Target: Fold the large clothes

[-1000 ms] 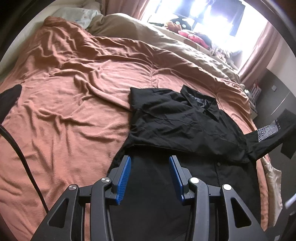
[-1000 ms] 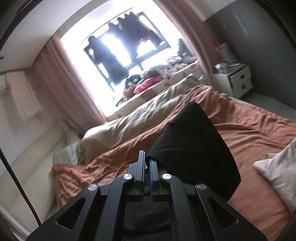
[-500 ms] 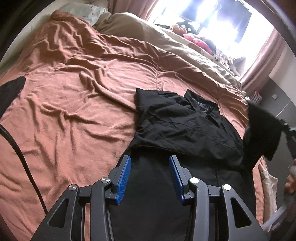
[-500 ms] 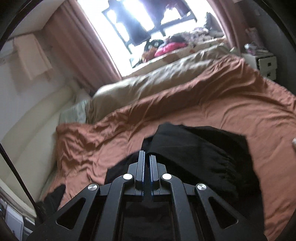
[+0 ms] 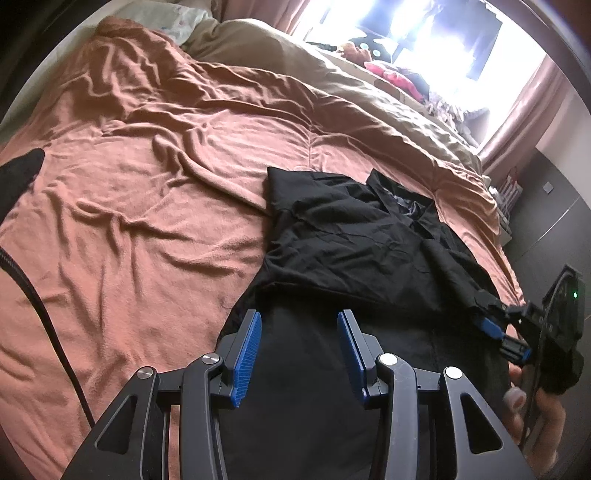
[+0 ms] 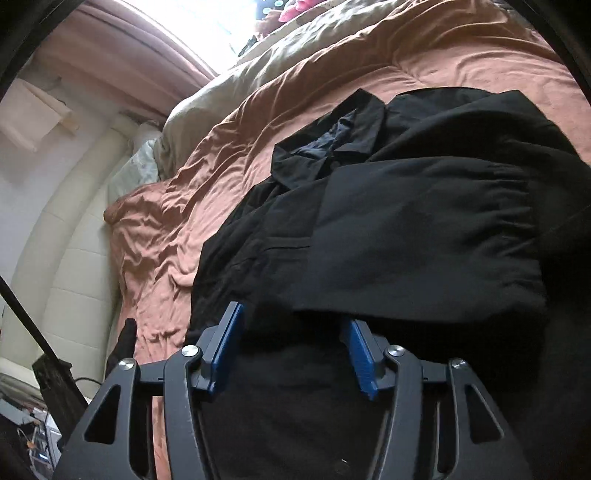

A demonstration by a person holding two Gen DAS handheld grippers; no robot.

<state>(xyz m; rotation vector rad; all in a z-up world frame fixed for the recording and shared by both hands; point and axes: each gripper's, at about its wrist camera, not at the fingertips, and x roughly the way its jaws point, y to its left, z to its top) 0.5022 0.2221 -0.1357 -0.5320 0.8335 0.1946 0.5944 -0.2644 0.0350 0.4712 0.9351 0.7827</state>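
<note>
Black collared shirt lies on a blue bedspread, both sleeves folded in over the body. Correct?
Not quite: the bedspread is rust-orange, not blue, as the left wrist view shows. The black collared shirt does lie on it with both sleeves folded in over the body.

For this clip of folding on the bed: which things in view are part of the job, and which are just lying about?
Part of the job:
- black collared shirt, sleeve folded across it
- left tongs, open above the shirt's lower part
- right tongs, opening, sleeve edge lying between them

Lying about:
- rust-orange bed cover
- beige duvet
- pale pillow
- red items by the window
</note>
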